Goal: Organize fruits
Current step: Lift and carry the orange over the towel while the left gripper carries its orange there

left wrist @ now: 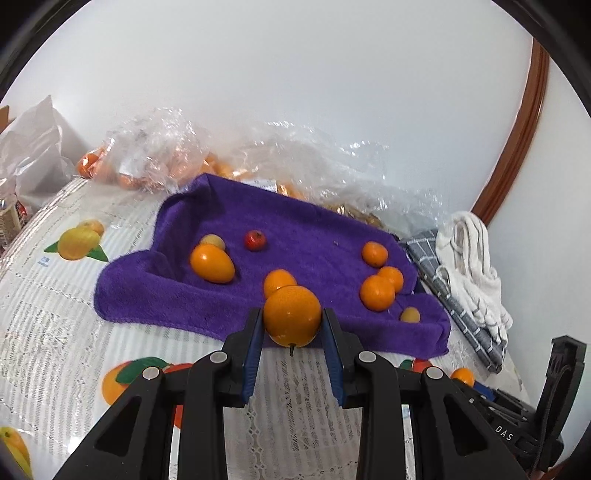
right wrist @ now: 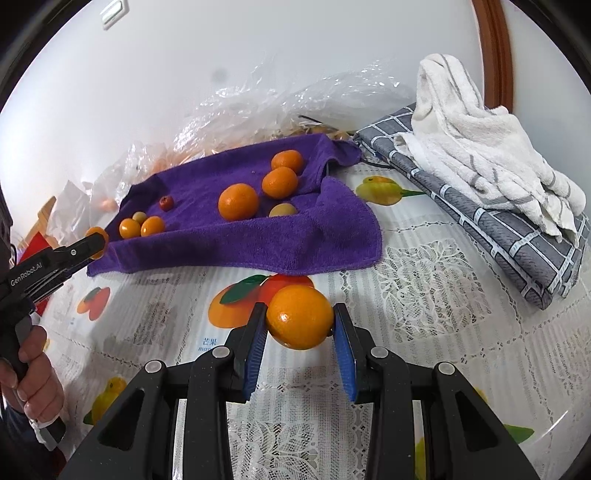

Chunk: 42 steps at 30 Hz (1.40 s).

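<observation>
- Between the blue ribbed pads of the left gripper (left wrist: 292,325) sits a round, glossy orange (left wrist: 291,315), clamped on both sides, a short stem poking from its underside, held at the near hem of the purple towel (left wrist: 155,295).
- The right gripper (right wrist: 300,325) likewise pinches a smooth second orange (right wrist: 299,317) over the tablecloth (right wrist: 424,295), in front of the towel's near edge.
- On the fluffy towel lie loose fruits: an egg-shaped orange fruit (left wrist: 212,264), a small red fruit (left wrist: 255,240), a pale yellowish one (left wrist: 410,315) and a cluster of three oranges (left wrist: 380,280) toward the right.
- The tablecloth is shiny, printed with lace patterns and pictures of fruit.
- Behind the towel, crinkled clear plastic bags (left wrist: 159,155) hold more orange fruit against a plain white wall.
- Beside the towel a grey checked cloth (right wrist: 480,221) lies folded, with a white ribbed towel (right wrist: 480,147) heaped on top.
- Only the right wrist view shows the bare hand (right wrist: 33,376) gripping the left tool's handle, and a pale plate high on the wall (right wrist: 114,13).
- Only the left wrist view shows a white paper bag (left wrist: 33,147) at the table's far left.
</observation>
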Each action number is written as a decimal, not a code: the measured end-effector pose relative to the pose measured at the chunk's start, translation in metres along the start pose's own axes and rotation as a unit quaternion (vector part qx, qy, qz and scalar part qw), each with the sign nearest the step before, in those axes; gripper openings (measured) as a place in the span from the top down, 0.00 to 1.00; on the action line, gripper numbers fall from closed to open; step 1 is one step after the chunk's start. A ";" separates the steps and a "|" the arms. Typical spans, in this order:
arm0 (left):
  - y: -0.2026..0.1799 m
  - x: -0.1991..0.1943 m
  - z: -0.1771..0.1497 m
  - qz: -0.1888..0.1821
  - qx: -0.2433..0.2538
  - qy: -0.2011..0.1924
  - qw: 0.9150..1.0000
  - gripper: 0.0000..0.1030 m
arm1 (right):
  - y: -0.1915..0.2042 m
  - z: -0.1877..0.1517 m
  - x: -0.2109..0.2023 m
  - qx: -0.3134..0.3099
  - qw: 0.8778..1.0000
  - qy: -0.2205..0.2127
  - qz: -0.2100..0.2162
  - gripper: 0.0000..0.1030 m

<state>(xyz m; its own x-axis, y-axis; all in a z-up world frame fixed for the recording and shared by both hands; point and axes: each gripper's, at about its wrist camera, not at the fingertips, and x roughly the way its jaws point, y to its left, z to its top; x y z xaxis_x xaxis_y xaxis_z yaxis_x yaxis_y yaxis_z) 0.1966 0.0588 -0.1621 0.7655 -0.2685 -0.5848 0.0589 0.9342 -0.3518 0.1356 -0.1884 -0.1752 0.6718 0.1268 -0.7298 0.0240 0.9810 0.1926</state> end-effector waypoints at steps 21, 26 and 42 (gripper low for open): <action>0.008 -0.035 0.043 -0.001 -0.015 -0.025 1.000 0.71 | 0.031 0.063 -0.040 -0.037 0.997 -0.063 0.005 0.66; 0.002 -0.038 0.073 -0.004 -0.002 -0.037 0.999 0.71 | 0.041 0.092 -0.037 -0.043 0.996 -0.081 0.013 0.66; 0.000 -0.004 0.139 0.045 0.037 -0.025 0.998 0.71 | 0.065 0.166 0.001 -0.078 0.993 -0.088 0.023 0.66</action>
<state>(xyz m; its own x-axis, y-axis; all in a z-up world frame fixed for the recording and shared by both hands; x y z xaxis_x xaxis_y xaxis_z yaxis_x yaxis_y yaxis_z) 0.2826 0.0930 -0.0580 0.8005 -0.1722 -0.5741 0.0344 0.9695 -0.2428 0.2604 -0.1487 -0.0548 0.7890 0.1570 -0.5939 -0.1150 0.9874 0.1082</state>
